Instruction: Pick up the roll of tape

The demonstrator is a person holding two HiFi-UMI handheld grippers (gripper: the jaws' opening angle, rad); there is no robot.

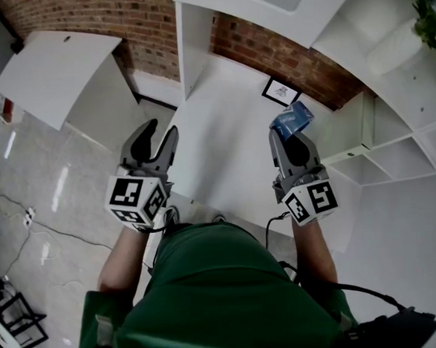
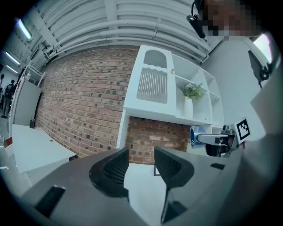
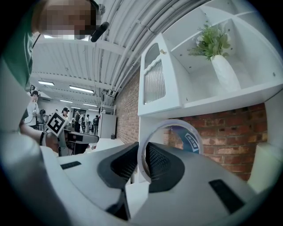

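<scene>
The roll of tape (image 1: 292,120) is clear with a blue core and sits pinched between the jaws of my right gripper (image 1: 290,132), held above the white desk (image 1: 223,139). In the right gripper view the roll's ring (image 3: 193,141) stands on edge, its wall clamped by the two pads, with my right gripper (image 3: 142,154) shut on it. My left gripper (image 1: 159,130) hovers at the desk's left edge, open with nothing between its fingers (image 2: 116,167). The left gripper view also catches the tape (image 2: 197,136) off to the right.
A small framed picture (image 1: 281,91) leans against the brick wall at the back of the desk. A white shelf unit (image 1: 395,150) stands to the right, with a plant in a white vase (image 3: 223,70) on it. Another white table (image 1: 62,69) stands at far left.
</scene>
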